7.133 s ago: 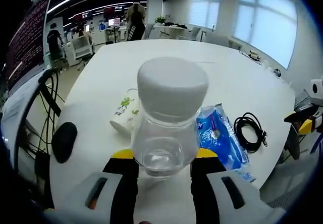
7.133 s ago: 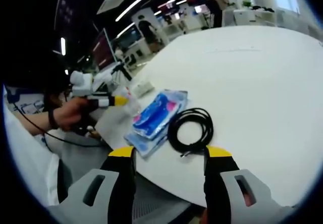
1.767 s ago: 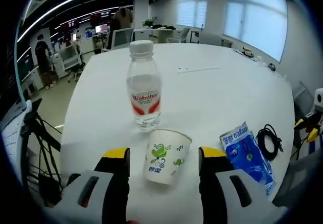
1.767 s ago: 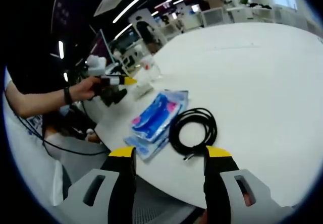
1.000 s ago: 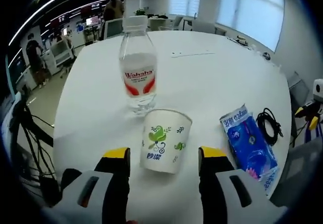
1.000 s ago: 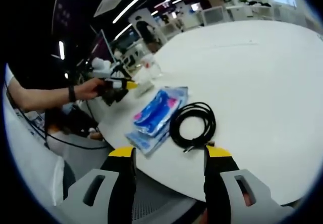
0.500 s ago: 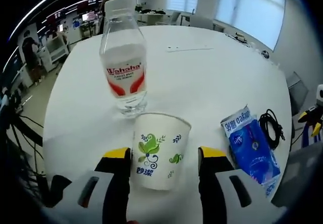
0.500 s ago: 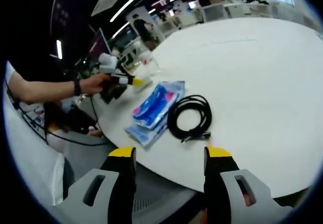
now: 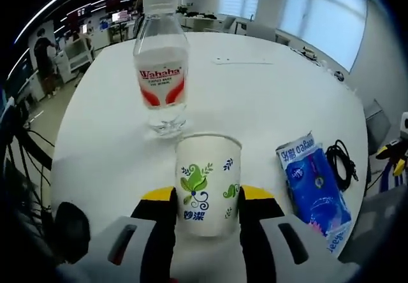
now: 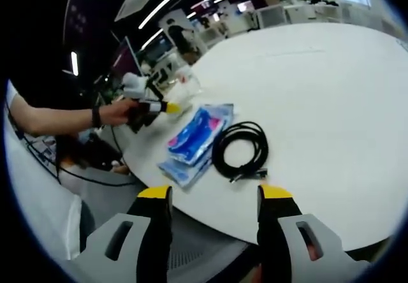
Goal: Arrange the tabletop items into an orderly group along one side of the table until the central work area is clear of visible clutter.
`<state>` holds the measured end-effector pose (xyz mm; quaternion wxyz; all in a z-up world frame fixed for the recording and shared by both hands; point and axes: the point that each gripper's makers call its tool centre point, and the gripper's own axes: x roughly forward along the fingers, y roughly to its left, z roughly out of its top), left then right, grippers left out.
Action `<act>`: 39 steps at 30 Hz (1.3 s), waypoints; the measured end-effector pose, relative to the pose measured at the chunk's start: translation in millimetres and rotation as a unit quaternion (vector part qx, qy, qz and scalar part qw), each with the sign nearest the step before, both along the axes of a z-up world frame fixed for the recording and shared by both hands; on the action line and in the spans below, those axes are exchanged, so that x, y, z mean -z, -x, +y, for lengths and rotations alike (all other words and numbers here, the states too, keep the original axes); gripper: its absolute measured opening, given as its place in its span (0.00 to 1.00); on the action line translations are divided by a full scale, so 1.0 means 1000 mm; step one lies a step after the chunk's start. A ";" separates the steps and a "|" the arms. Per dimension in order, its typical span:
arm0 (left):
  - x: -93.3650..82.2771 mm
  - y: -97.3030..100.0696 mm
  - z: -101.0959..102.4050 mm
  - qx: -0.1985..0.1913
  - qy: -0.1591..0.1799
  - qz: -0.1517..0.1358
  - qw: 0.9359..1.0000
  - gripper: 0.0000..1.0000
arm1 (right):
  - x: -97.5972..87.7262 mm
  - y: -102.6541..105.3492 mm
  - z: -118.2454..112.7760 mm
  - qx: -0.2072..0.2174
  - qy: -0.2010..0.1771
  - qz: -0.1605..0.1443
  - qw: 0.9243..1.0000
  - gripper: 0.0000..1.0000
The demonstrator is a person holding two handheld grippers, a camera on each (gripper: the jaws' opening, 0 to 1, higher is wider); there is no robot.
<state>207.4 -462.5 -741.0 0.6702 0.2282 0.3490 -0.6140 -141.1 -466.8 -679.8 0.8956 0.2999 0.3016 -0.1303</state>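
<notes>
A white paper cup (image 9: 208,181) with a green leaf print stands upright between the jaws of my left gripper (image 9: 207,195), which is shut on its sides. Just beyond the cup stands a clear water bottle (image 9: 162,72) with a red label and a white cap. A blue packet (image 9: 312,184) and a coiled black cable (image 9: 338,165) lie to the right. My right gripper (image 10: 213,197) hangs open off the table's edge, with the cable (image 10: 241,150) and packet (image 10: 194,139) ahead. A hand holds the left gripper (image 10: 150,108) by the bottle (image 10: 187,82).
The round white table (image 10: 319,72) stretches bare beyond the items. A black mouse (image 9: 70,229) lies near the edge at lower left. Cables and a monitor stand off the table's left side. Office desks and people are far behind.
My left gripper has moved forward around the paper cup and its jaws have closed in onto the cup's sides. The right gripper has barely moved.
</notes>
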 end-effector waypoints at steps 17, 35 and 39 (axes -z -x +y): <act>-0.005 0.022 0.083 -0.094 0.034 0.035 0.994 0.37 | 0.000 -0.030 0.014 -0.037 -0.002 -0.006 0.999 0.51; -0.022 0.079 0.139 -0.162 0.075 0.101 0.979 0.37 | 0.000 -0.053 0.041 -0.087 -0.006 -0.016 0.996 0.50; -0.024 0.089 0.137 -0.146 0.082 0.103 0.980 0.37 | -0.004 -0.056 0.044 -0.091 -0.011 -0.025 0.996 0.49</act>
